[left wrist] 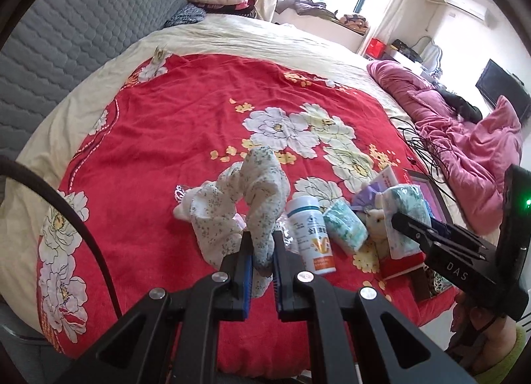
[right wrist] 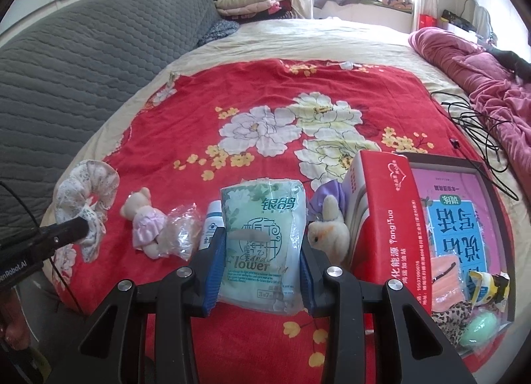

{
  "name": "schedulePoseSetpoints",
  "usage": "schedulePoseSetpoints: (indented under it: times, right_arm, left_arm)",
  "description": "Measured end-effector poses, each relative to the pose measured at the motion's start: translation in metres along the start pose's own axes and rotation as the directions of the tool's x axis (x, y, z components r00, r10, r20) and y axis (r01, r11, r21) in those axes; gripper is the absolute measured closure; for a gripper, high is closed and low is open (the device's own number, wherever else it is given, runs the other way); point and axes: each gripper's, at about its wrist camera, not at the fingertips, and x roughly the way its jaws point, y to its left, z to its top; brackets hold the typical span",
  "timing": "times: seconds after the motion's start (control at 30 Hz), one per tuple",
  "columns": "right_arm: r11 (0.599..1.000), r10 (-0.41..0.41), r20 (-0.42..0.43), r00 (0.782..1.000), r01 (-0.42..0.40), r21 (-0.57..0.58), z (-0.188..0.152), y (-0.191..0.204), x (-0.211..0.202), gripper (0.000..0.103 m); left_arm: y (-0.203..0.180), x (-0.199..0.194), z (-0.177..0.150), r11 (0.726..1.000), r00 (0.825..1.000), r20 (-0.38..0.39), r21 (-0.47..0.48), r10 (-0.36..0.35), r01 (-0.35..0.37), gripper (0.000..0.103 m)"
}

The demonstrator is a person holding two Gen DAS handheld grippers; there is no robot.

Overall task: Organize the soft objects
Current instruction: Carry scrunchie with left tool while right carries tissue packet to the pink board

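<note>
A: Two grippers, both full?
B: Yes. Left gripper (left wrist: 262, 251) pinches the scrunchie (left wrist: 252, 191); right gripper (right wrist: 259, 271) squeezes the tissue pack (right wrist: 262, 238).
A: Where's the box (right wrist: 497, 185)?
B: Right side, nearer the right gripper.

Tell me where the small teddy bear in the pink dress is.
In the right wrist view, the teddy bear in the pink dress lies on the red floral blanket, left of centre, between the floral fabric ring and crumpled clear wrapper.

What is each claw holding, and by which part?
Left claw: floral fabric piece, pinched at one bunched end. Right claw: green tissue pack, clamped across its two side edges.
</note>
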Motion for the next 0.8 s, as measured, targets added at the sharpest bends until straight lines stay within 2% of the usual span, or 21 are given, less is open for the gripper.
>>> schedulePoseSetpoints:
  times: [0.4,0.8]
  right_arm:
    - [1.0,0.007,0.056,0.998,-0.007,0.013,-0.005,-0.008,-0.037,0.063]
    - [0.998,-0.021,0.11,0.994,0.014,0.063,-0.014,-0.041,-0.076,0.063]
  left_arm:
    - [-0.033,-0.018,-0.012,0.998,1.0,0.001,0.058,0.0,0.0,0.093]
    - [-0.076,-0.026,-0.019,0.993,0.999,0.001,0.116,-0.037,0.036,0.093]
